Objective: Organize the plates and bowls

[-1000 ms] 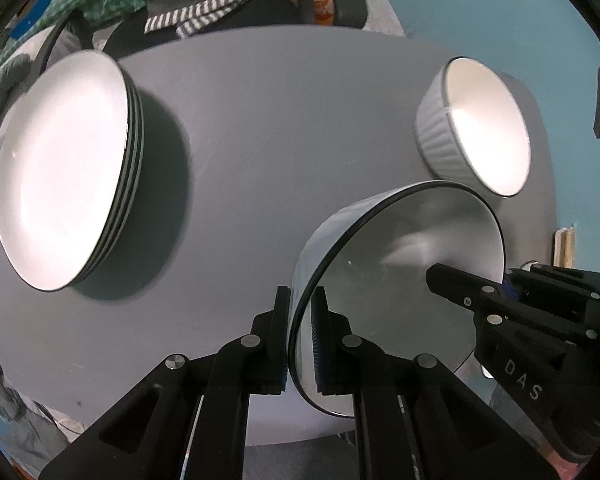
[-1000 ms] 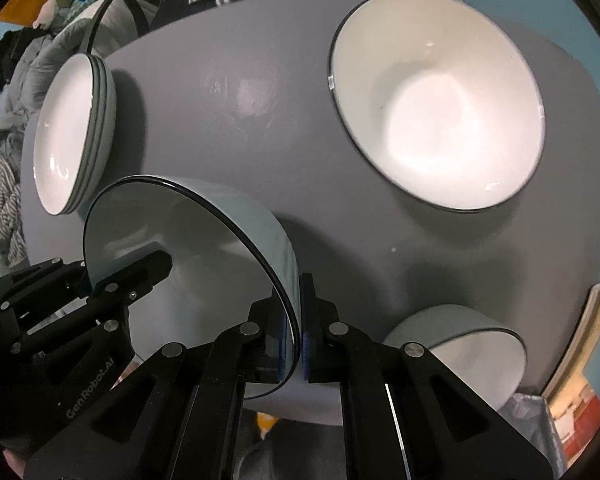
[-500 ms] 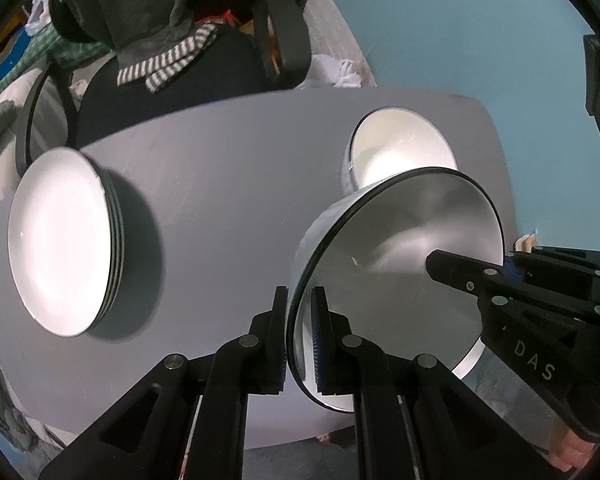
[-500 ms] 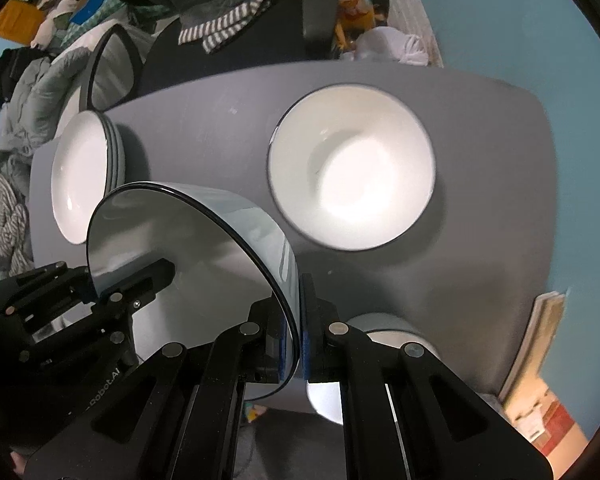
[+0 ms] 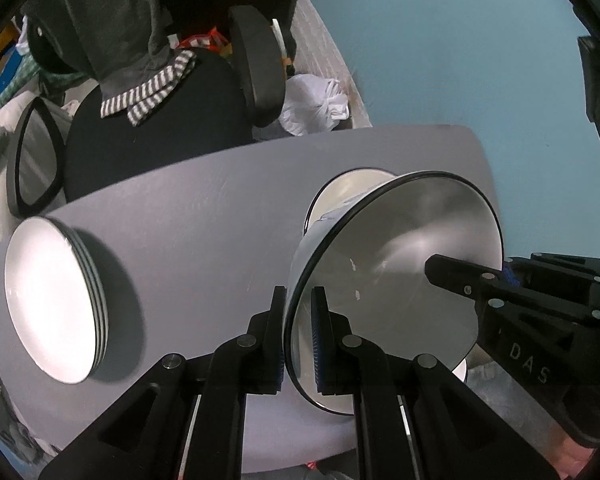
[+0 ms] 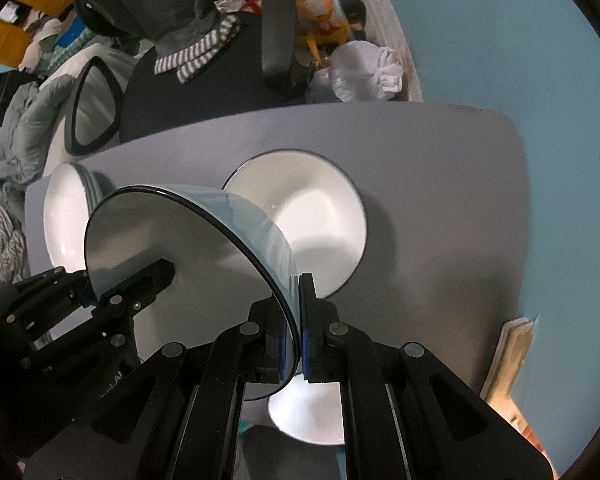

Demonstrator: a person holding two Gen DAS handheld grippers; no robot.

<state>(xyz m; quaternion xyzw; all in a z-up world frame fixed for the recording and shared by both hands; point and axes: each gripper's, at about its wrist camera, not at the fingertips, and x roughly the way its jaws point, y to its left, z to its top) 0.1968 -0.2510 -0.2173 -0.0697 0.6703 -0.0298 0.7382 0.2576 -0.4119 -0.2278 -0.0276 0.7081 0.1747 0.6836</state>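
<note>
In the left wrist view, above the grey table (image 5: pixel 204 216), the left gripper (image 5: pixel 299 336) is clamped on the near rim of a pale bowl (image 5: pixel 396 280), one finger outside the wall and one inside. The bowl is tipped on its side in the air, its empty inside facing the camera. At the far side of the rim the right gripper (image 5: pixel 500 276) pinches it too; its body runs out of frame at the right. The held bowl hides most of a second bowl (image 5: pixel 348 188) on the table behind it, so only a white arc of that one shows, and what it holds cannot be seen here. A white sliver of a third bowl (image 5: pixel 460 370) peeks out below the held one. A stack of plates (image 5: pixel 48 300) sits at the table's left end, the top plate bare. A black chair (image 5: pixel 160 120) with a striped cloth (image 5: pixel 152 92) stands beyond the table.

In the right wrist view, the right gripper (image 6: pixel 299 336) is closed on the bowl (image 6: pixel 180 264) at its near rim, and the left gripper (image 6: pixel 88 280) grips the opposite edge from the lower left. The second bowl (image 6: pixel 320 216) shows more fully and is empty. The plates (image 6: pixel 66 216) are half covered by the held bowl. The third bowl (image 6: pixel 308 412) is largely hidden behind the gripper fingers. A white plastic bag (image 6: pixel 364 72) lies beyond the table.
</note>
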